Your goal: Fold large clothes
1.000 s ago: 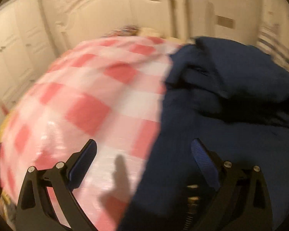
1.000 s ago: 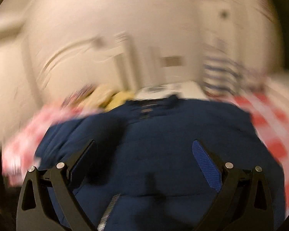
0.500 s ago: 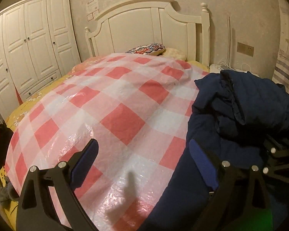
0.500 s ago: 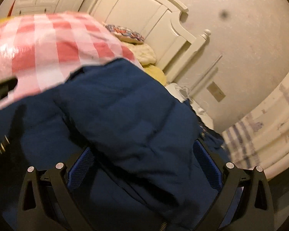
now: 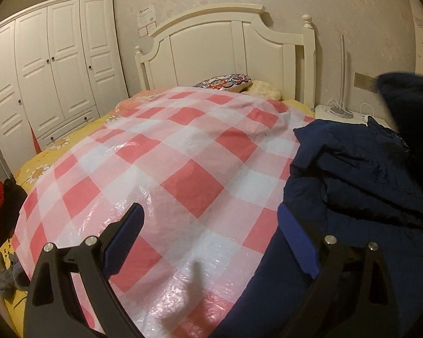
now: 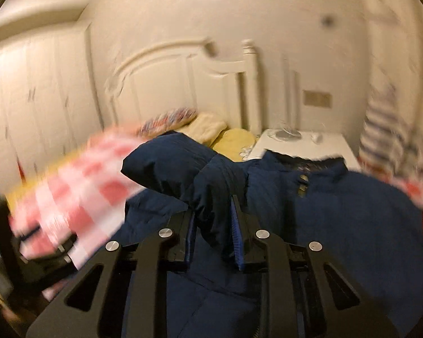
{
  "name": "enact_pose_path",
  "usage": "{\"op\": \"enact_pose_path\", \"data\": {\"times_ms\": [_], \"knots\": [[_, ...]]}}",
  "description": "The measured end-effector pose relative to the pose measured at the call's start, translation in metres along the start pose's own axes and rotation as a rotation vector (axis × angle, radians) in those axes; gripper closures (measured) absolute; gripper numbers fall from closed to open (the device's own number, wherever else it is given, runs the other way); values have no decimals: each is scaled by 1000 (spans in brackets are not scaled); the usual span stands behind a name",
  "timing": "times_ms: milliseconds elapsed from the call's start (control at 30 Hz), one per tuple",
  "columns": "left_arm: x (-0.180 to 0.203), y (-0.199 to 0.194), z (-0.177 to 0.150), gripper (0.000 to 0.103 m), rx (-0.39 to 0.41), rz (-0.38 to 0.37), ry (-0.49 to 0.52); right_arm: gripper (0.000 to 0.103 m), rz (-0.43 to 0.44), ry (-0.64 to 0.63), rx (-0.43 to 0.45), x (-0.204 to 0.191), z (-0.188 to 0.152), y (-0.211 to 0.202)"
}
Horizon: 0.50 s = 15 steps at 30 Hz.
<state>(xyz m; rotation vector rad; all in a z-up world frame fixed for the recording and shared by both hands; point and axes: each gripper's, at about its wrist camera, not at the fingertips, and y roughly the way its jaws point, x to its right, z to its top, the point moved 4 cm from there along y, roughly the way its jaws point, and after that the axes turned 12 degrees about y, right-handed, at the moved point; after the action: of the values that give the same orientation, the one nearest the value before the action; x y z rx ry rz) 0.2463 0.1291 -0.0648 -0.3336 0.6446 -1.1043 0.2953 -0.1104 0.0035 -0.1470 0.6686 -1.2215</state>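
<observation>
Bedroom scene, both wrist views facing the white headboard (image 5: pixel 228 48). Bed covered by a red-and-white checked plastic sheet (image 5: pixel 166 174) over a yellow flowered bedsheet (image 5: pixel 42 169). Navy padded jacket (image 5: pixel 358 180) lies crumpled on the right side of the checked sheet as the left wrist view shows it, reaching toward the white nightstand (image 5: pixel 349 114).

Left gripper (image 5: pixel 211 236): released, blue pads wide apart, nothing between them. It hangs above the sheet; its right finger (image 5: pixel 299 242) sits over the jacket's near edge, contact not determinable.

Right gripper (image 6: pixel 213 225): clenched on a fold of the jacket (image 6: pixel 338 211). Blue pads pinch a bunched length of navy fabric, apparently a sleeve (image 6: pixel 183 166), which stands up from the jaws and bends over to the left above the rest of the garment. Collar with two small snaps visible toward the nightstand (image 6: pixel 301 146). Right view heavily motion-blurred; fine detail not readable.

Surroundings: white wardrobe (image 5: pixel 50 64) left of the bed, patterned pillow (image 5: pixel 225 81) and cream pillow (image 5: pixel 265 90) at the headboard, red and dark clothing (image 5: pixel 0 214) at the sheet's left edge, striped fabric (image 6: pixel 386 129) at far right.
</observation>
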Motion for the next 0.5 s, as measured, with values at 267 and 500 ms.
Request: {"op": "enact_pose_path", "data": {"times_ms": [267,500], "knots": [[0,-1,0,9,3,3,1,77,-139,560,-16,152,4,-32],[0,-1,0,9,3,7,1,9,-99,659,-114,173,-22,-20]]}}
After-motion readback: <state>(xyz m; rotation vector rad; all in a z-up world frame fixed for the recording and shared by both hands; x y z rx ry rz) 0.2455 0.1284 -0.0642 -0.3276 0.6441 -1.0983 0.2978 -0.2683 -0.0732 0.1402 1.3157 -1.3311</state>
